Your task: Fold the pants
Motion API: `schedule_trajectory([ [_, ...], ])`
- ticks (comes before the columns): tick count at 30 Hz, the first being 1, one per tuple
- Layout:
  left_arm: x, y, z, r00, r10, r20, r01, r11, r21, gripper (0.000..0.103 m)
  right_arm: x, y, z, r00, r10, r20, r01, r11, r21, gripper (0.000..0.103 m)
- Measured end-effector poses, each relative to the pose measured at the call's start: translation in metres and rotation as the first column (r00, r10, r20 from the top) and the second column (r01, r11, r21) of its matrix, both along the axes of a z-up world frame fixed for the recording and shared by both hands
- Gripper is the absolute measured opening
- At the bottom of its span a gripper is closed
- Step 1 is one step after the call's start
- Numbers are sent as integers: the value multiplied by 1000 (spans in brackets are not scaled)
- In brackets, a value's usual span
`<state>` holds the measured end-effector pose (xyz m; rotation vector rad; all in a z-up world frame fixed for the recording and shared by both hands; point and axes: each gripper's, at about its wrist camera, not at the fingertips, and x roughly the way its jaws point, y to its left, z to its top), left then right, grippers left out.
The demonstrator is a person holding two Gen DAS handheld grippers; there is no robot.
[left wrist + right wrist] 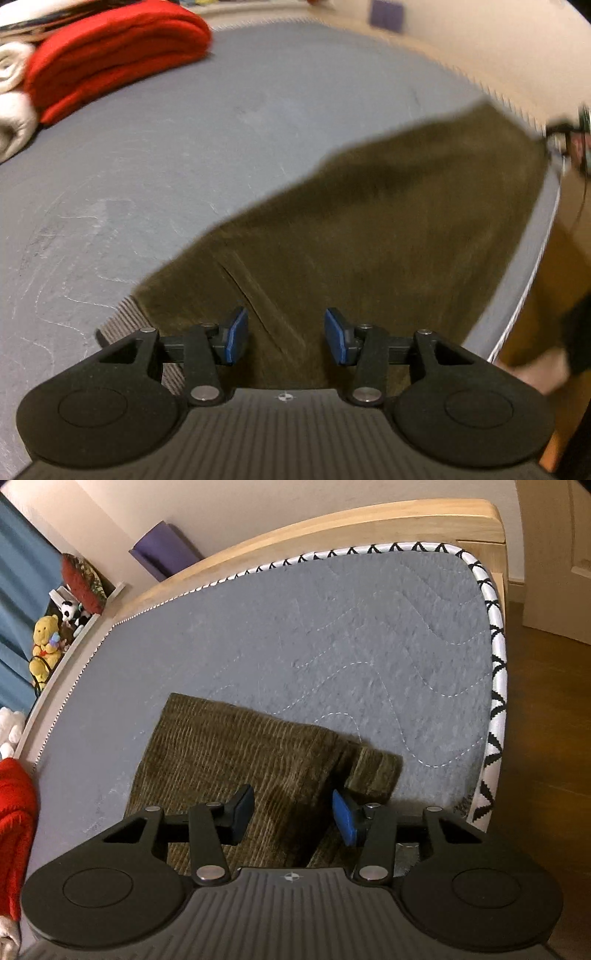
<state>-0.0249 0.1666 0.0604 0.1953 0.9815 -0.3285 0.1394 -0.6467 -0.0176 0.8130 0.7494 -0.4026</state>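
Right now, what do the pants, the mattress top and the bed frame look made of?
Pants: olive corduroy by the look, matte, with fine parallel ribs across the fabric. Mattress top: grey quilted cloth, slightly fuzzy, with wavy white stitch lines; its edge is bound in shiny white tape with black zigzags. Bed frame: pale wood, smooth, probably lightly finished; the grain is too faint to tell more.

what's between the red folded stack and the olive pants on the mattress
Nothing: in the left wrist view only bare grey mattress lies between the red folded stack and the olive pants.
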Motion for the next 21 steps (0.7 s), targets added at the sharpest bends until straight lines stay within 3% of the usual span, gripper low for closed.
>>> schedule_trajectory([
  [2, -1, -4, -12, 999, -12, -30, 14, 999, 50, 51, 4, 5, 0, 1000, 7, -22, -8, 999, -47, 17],
  [4, -5, -9, -29, 997, -35, -64, 45, 986, 158, 51, 5, 7, 1, 1000, 10, -25, -12, 997, -72, 9],
  [6, -15, -15, -35, 993, -85, -77, 100, 968, 231, 52, 3, 6, 4, 999, -9, -39, 4, 994, -107, 7],
  [9, -26, -22, -36, 992, -106, -75, 126, 928, 352, 52, -1, 3, 2, 989, -69, -130, 53, 991, -122, 6],
  [12, -26, -21, -34, 991, -115, -64, 131, 911, 391, 52, 5, 13, 3, 989, -21, -147, -8, 981, -194, 7],
  [15, -24, -29, -27, 995, -98, -17, 97, 917, 387, 53, 4, 15, 5, 992, -12, -123, -14, 978, -206, 8],
  [19, -20, -31, -5, 993, -70, 91, 44, 965, 260, 73, -8, 2, 11, 999, -38, -28, 32, 981, -192, 24],
  [21, -16, -35, 7, 988, -48, 146, 18, 980, 199, 80, -14, -1, 17, 998, -67, 11, 68, 972, -224, 45],
])
